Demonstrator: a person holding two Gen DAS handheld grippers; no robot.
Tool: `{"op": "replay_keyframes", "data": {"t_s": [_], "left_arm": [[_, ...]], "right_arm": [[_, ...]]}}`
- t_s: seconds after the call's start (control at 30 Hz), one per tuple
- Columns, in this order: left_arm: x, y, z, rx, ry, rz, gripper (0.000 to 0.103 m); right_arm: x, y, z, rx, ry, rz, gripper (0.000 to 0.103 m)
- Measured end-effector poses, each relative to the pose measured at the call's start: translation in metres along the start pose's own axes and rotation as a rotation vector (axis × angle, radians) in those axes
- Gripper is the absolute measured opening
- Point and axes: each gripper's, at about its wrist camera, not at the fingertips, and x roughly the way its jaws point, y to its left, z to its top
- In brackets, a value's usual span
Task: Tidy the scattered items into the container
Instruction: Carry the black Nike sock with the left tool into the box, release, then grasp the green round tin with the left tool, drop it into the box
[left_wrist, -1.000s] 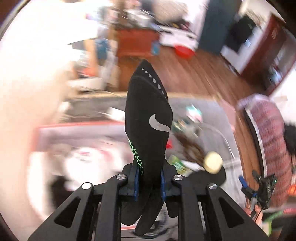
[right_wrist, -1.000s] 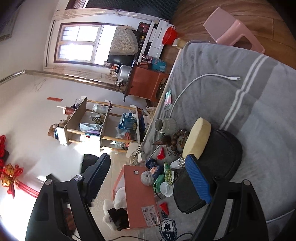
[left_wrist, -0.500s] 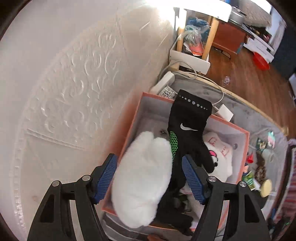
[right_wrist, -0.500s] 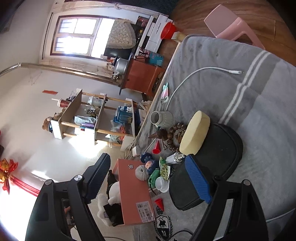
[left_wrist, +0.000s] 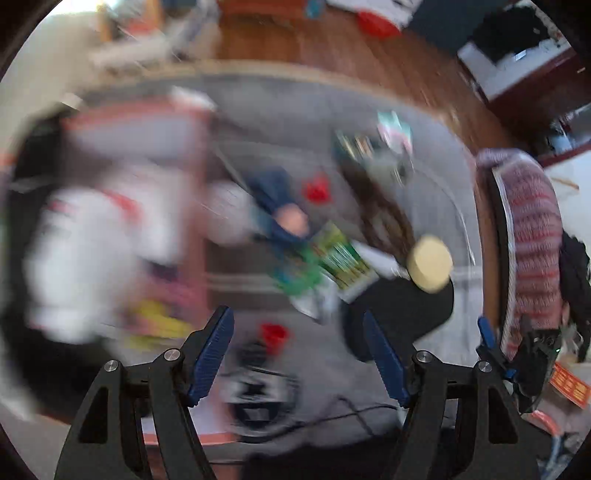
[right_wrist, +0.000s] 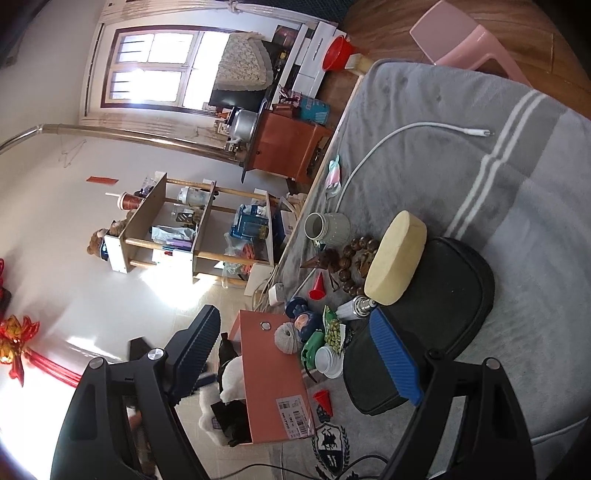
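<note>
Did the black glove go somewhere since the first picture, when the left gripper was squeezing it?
Yes. The left gripper now holds nothing, its jaws standing apart. In the right wrist view the black glove lies inside the orange box, beside the white plush.

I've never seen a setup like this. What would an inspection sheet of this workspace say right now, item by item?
Surface: grey blanket with white stripes.
Job's things: orange box at the blanket's edge, with a white plush toy and dark items inside.
Clutter: round yellow block on a black pouch, grey cup on its side, brown beads, two red cones, yarn ball, doll head, green snack packet.
Grippers: left gripper open, nothing between its fingers, view blurred; right gripper open, holding nothing.
Cables: white charging cable across the blanket; thin black cable near the front.
Surroundings: window, wooden shelf, orange cabinet, pink stool.
</note>
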Motion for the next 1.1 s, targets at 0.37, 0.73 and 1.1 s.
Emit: {"op": "replay_keyframes", "data": {"t_s": [0.37, 0.73, 1.1], "left_arm": [[0.113, 0.034, 0.017, -0.336, 0.033, -0.146, 0.072], [0.128, 0.017, 0.021, -0.295, 0.001, -0.076, 0.054], [-0.076, 0.022, -0.020, -0.066, -0.177, -0.057, 0.054]], "right_arm": [[0.008, 0.002, 0.001, 0.005, 0.031, 0.057, 0.085], [0.016, 0.001, 0.001, 0.001, 0.058, 0.069, 0.085], [0.013, 0.003, -0.003, -0.002, 0.060, 0.058, 0.085]]}}
